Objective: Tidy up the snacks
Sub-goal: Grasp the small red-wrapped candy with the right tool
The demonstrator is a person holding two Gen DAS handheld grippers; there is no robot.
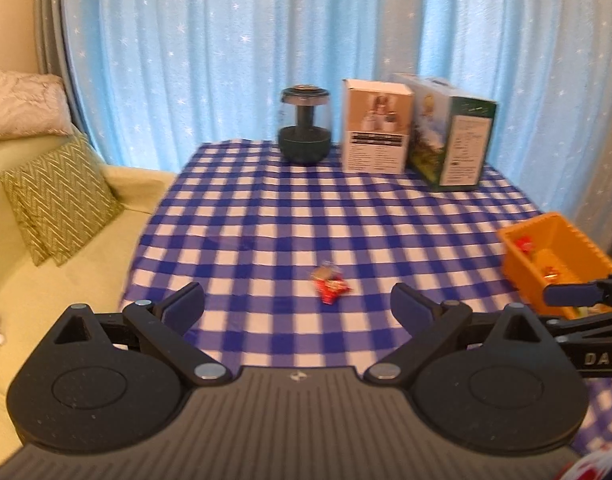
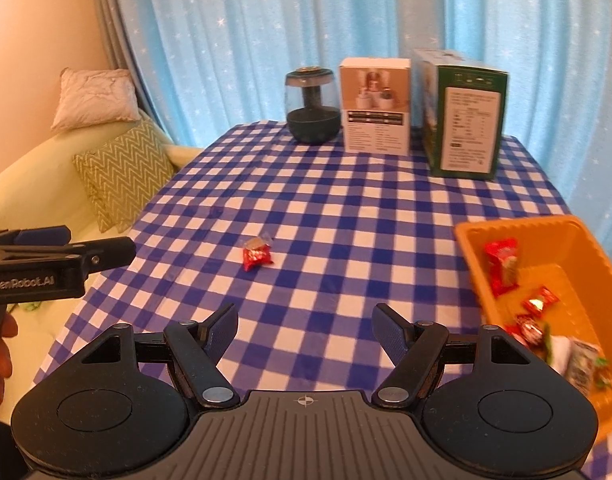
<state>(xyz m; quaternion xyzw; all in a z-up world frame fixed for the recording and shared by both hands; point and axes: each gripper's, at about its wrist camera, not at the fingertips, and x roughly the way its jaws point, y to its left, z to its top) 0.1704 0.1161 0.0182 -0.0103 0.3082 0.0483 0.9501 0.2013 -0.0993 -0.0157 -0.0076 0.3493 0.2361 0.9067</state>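
A small red wrapped candy (image 1: 330, 283) lies alone on the blue-and-white checked tablecloth (image 1: 290, 216), just ahead of my left gripper (image 1: 298, 304). That gripper is open with nothing between its fingers. In the right wrist view the same candy (image 2: 257, 255) lies ahead and to the left of my right gripper (image 2: 305, 326), which is also open and holds nothing. An orange bin (image 2: 517, 227) at the right holds several wrapped snacks (image 2: 502, 266). The left gripper's side (image 2: 46, 258) shows at the left edge, a hand below it.
A dark glass jar (image 1: 304, 126), a white box (image 1: 375, 126) and a green box (image 1: 451, 136) stand along the table's far edge before blue curtains. A pale green sofa (image 1: 46, 272) with cushions adjoins the table's left side. The orange bin (image 1: 521, 274) is at the right edge.
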